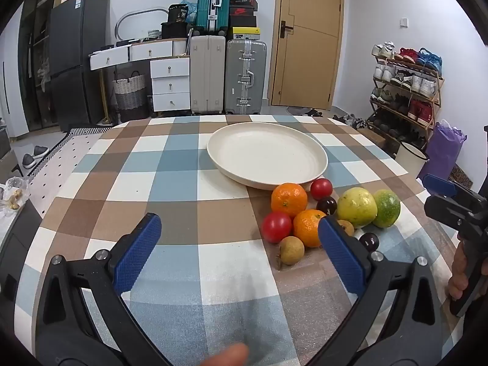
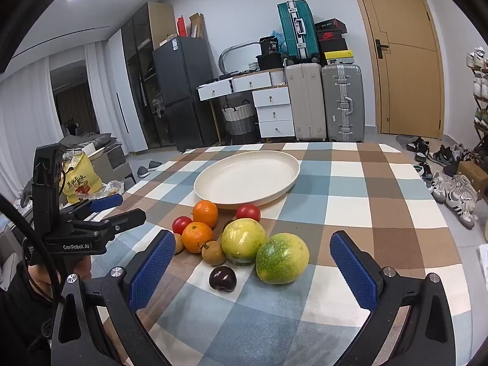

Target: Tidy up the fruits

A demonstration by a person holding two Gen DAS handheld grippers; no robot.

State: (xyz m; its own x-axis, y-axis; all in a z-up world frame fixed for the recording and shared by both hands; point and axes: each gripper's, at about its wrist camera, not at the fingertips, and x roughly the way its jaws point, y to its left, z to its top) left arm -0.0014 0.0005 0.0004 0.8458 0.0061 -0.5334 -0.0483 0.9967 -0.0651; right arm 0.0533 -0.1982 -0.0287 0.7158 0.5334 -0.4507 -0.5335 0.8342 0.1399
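Cream and bare, the plate (image 2: pixel 247 180) waits mid-frame on the checked worktop (image 2: pixel 350 189); the fruits (image 2: pixel 244 238) cluster just below it, none loaded, so we judge sorting has not begun. Our left gripper (image 1: pixel 241 247) and right gripper (image 2: pixel 250 262) both gape wide, holding nothing. Next we must close on one fruit, likely the green one (image 2: pixel 282 257).
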